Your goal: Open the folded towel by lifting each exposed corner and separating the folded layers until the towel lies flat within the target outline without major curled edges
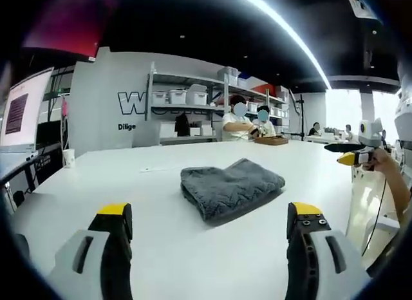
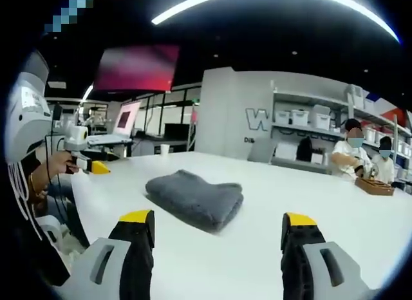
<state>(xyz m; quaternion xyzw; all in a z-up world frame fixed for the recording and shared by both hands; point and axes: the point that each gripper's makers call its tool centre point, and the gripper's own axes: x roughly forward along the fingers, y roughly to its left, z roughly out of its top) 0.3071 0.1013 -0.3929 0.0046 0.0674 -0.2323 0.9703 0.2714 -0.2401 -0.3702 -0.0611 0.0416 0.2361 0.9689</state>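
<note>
- White table (image 1: 193,248) spans the scene; we see shelving with bins (image 1: 193,97) and seated people at its far side.
- Grey folded towel (image 1: 230,187) lies near the table's middle, ahead of both grippers, touched by neither.
- Left gripper (image 1: 209,219): we see its yellow-tipped jaws spread wide apart, holding nothing.
- Right gripper (image 2: 217,226): jaws likewise spread wide, holding nothing.
- Paper cup (image 1: 68,158) stands at the far left edge.

Bright ceiling strip light (image 1: 283,23) glares overhead; edges curve, dim and soft.
</note>
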